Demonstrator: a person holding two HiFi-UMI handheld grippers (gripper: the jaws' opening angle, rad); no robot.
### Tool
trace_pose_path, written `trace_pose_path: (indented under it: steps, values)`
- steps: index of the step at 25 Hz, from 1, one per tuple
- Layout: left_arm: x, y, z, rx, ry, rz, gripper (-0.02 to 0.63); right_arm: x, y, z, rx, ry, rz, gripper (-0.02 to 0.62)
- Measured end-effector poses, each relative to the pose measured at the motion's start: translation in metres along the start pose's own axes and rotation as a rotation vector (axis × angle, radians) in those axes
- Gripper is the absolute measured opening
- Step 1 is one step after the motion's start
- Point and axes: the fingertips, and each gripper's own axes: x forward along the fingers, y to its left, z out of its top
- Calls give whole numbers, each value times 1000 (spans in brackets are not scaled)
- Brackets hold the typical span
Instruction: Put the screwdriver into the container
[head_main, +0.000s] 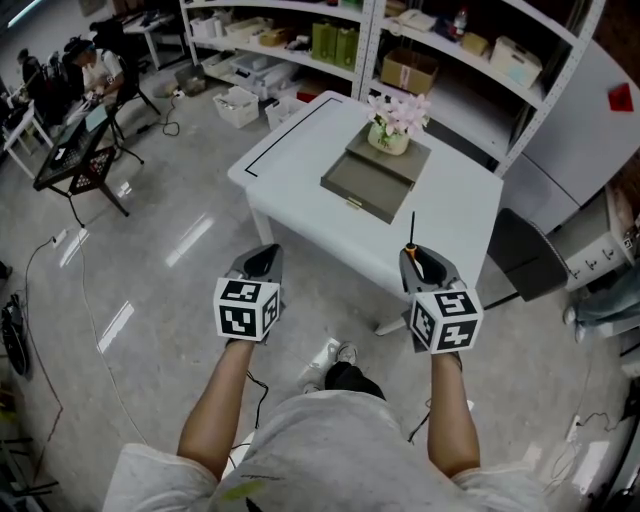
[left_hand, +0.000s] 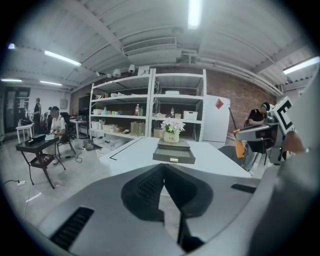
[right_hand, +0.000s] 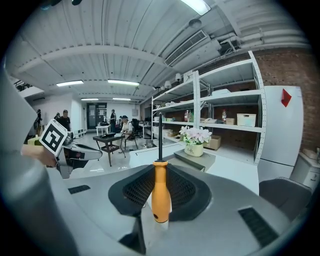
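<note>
The right gripper (head_main: 420, 262) has its jaws clamped on the orange handle of the screwdriver (right_hand: 160, 192), with the black shaft pointing toward the white bench (head_main: 455, 215). The left gripper (head_main: 262, 262) has its jaws together on nothing. The 2 grippers hang short of the bench, where the grey container (head_main: 372, 180) sits with a flowerpot (head_main: 390, 135) on its rear.

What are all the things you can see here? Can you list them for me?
screwdriver: 1, orange handle and black shaft, clamped in the right tool
container: 1, grey, on the table
flower pot: 1, pink flowers, on top of the container
table: 1, white, ahead of the person
shelves: white, behind the table
left tool: 1, grey, shut and empty
right tool: 1, grey, holding the screwdriver
</note>
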Motion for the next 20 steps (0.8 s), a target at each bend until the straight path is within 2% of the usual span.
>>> trace_pose_path:
  steps: [9, 20]
  values:
    - [44, 24, 5, 5, 31, 12, 5, 52, -24, 7, 11, 6, 12, 77]
    - [140, 46, 25, -6, 80, 19, 5, 140, -78, 18, 24, 51, 47, 75]
